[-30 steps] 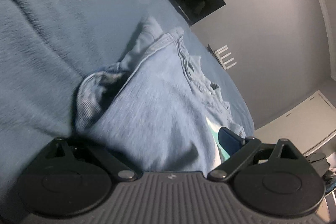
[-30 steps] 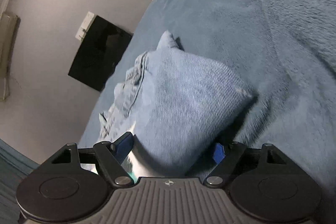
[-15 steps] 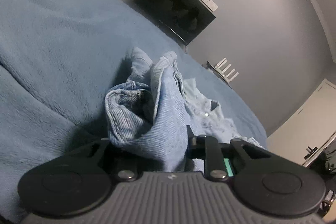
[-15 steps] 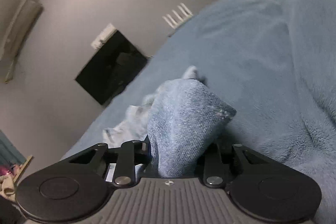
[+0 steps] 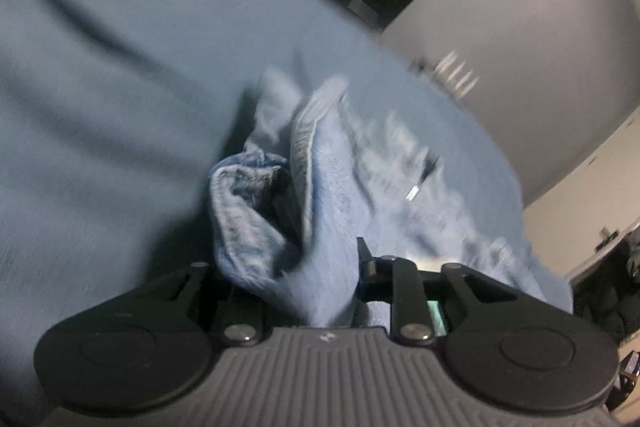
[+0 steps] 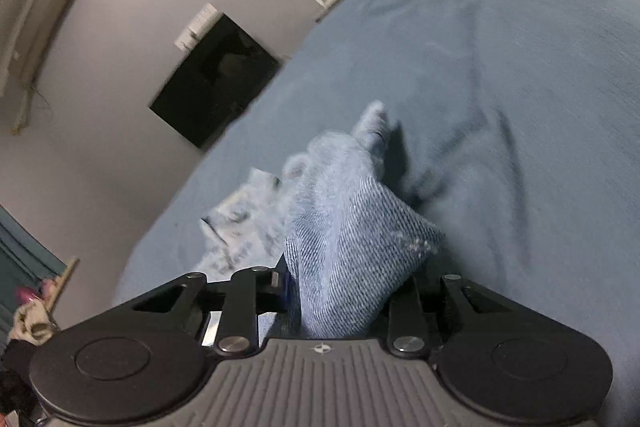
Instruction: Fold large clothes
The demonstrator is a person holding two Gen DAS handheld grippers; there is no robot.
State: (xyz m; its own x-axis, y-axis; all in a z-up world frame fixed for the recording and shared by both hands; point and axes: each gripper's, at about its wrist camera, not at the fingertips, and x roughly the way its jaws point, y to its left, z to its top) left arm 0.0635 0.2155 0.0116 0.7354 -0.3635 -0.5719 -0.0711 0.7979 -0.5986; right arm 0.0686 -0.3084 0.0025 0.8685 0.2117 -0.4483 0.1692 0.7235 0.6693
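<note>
You are clamping a bunched fold of the light blue denim garment (image 5: 320, 211) in your left gripper (image 5: 294, 291), whose jaws have just eased slightly wider around the cloth. Your right gripper (image 6: 344, 291) is pinching another corner (image 6: 352, 227), the rest trailing ahead onto the blue fleece-covered bed (image 6: 500, 87).

Left gripper (image 5: 296, 283), right gripper (image 6: 340, 291): jaws, wide a second ago, now clamping bunched light-blue denim garment (image 5: 320, 219); left jaws easing slightly. Garment, earlier lying flat on fleecy blue blanket (image 5: 120, 87), now being lifted.
</note>
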